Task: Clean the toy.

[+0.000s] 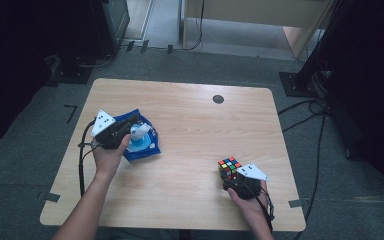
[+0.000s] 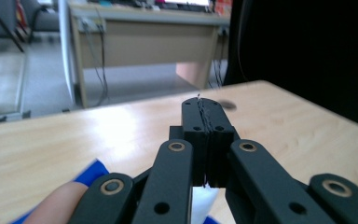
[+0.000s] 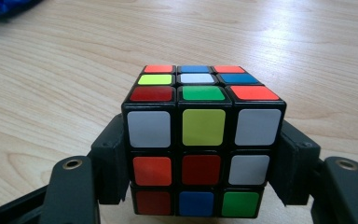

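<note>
The Rubik's cube [image 3: 203, 140] sits on the pale wood-grain table [image 1: 190, 130] near its front right part, squarely between the right gripper's [image 1: 236, 181] black fingers [image 3: 109, 163], which clamp its two opposite side walls at mid-height. A cube has no long axis; one face with white, yellow, red, orange, blue and green stickers looks straight back along the fingers, and the top face lies level. Its stickers are glossy squares set in a black plastic frame.

Well apart, at the table's left part, the left gripper [image 1: 130, 125] hovers over a crumpled blue plastic packet [image 1: 145, 147] with a paler, light blue and white middle. Its ribbed black fingers [image 2: 204, 140] are clenched flat together, with a hair-thin thread-like line along their seam; whether they pinch any of the packet cannot be told. They point across the table toward its far edge.
</note>
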### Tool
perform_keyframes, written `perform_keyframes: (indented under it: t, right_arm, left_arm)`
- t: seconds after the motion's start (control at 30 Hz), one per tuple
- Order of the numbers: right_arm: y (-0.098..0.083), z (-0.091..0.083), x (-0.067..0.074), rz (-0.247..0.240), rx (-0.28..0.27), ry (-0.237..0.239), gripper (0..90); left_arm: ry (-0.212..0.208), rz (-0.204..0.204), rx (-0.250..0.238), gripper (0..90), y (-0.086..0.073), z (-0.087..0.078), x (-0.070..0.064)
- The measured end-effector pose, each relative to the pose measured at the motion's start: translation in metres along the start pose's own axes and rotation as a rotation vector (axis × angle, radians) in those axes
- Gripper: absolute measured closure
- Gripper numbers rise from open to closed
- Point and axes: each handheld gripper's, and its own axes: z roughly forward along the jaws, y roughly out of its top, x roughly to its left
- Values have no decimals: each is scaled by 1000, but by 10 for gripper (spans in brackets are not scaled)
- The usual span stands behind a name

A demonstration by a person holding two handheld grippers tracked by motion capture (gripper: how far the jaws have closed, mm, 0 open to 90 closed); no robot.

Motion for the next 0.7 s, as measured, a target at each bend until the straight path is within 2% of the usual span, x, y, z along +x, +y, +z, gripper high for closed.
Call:
perform_keyframes:
  t: [0.07, 0.13, 0.23, 0.33, 0.43, 0.5, 0.6, 0.67, 0.7]
  right_arm:
    - [0, -1, 0, 2, 3, 0, 346]
    - [0, 0, 0, 4, 3, 0, 346]
    - [0, 0, 0, 8, 3, -1, 345]
    - [0, 0, -1, 5, 1, 0, 346]
    - [0, 0, -1, 7, 2, 0, 346]
    - [0, 0, 0, 5, 2, -1, 346]
    - [0, 0, 0, 4, 2, -2, 346]
    - [0, 0, 0, 7, 2, -1, 346]
    - [0, 0, 0, 8, 2, -1, 346]
  left_arm:
    - [-1, -18, 12, 871, -6, -1, 0]
    - [10, -33, 20, 767, -10, -3, 2]
    - [24, -39, 35, 702, -17, -9, 4]
    - [36, -57, 38, 561, -21, -13, 6]
    - [42, -84, 66, 466, -31, -18, 7]
    - [45, -79, 95, 413, -37, -17, 6]
    - [74, -64, 158, 343, -48, -13, 5]
    - [101, -75, 197, 276, -54, -8, 5]
    - [109, -77, 217, 277, -57, -6, 6]
